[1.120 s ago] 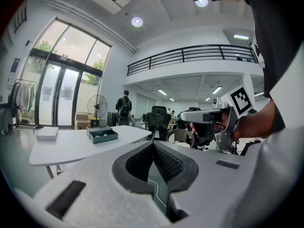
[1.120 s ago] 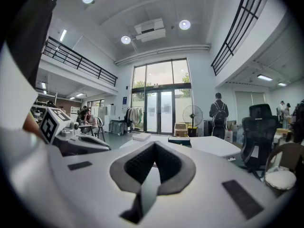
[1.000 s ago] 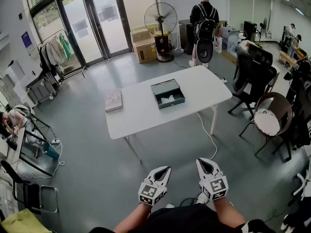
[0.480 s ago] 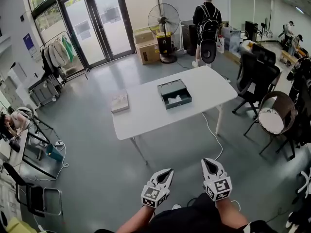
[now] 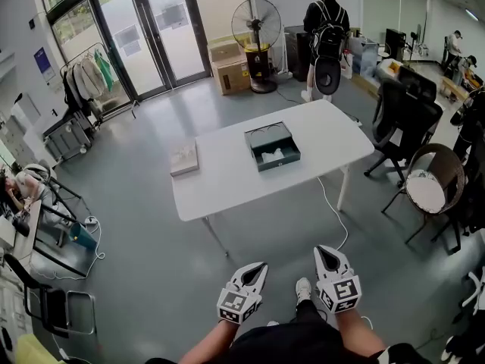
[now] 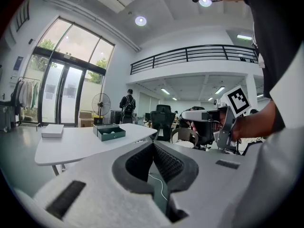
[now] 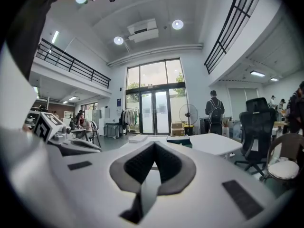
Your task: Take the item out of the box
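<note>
White table (image 5: 227, 184) stands far ahead of both tools. From the left gripper (image 5: 259, 266), jaws pressed together on nothing, the dark green box (image 5: 282, 163) lies open near 12 o'clock with a white item (image 5: 274, 155) inside. From the right gripper (image 5: 323, 251), likewise closed and empty, it sits at 11 o'clock, well apart.
</note>
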Available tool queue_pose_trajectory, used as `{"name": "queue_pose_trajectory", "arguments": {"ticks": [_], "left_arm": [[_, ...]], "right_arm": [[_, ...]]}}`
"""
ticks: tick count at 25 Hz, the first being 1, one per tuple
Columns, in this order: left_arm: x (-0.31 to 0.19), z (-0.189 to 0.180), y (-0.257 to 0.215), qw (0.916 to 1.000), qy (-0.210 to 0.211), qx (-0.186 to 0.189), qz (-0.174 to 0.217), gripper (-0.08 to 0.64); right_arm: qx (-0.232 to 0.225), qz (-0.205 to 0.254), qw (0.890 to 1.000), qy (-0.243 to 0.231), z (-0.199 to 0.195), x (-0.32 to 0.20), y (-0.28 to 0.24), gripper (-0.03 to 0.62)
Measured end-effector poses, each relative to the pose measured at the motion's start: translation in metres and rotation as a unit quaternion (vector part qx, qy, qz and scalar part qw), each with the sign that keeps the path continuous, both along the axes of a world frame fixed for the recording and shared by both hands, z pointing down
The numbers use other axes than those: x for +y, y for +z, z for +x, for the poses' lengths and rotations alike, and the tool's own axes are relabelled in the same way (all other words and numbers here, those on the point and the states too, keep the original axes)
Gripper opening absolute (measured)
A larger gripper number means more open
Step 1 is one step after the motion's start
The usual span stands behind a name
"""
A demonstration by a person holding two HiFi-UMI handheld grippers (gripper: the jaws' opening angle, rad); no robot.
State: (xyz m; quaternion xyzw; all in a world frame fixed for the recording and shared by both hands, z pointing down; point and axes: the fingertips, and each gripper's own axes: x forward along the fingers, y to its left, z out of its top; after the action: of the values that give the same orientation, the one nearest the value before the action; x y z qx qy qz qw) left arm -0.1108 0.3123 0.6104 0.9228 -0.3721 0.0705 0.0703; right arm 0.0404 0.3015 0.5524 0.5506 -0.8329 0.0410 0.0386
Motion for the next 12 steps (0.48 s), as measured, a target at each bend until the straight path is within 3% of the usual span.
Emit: {"name": "queue_pose_trajectory", "arguments": {"ticks": [12], "left_arm": [[-0.127,0.043,-0.017,0.9992,-0.032,-0.022,0.008,0.011]], "right_arm": [[-0.008,0.005,0.999,-0.035,0.05,-0.129,-0.01,0.005]]}}
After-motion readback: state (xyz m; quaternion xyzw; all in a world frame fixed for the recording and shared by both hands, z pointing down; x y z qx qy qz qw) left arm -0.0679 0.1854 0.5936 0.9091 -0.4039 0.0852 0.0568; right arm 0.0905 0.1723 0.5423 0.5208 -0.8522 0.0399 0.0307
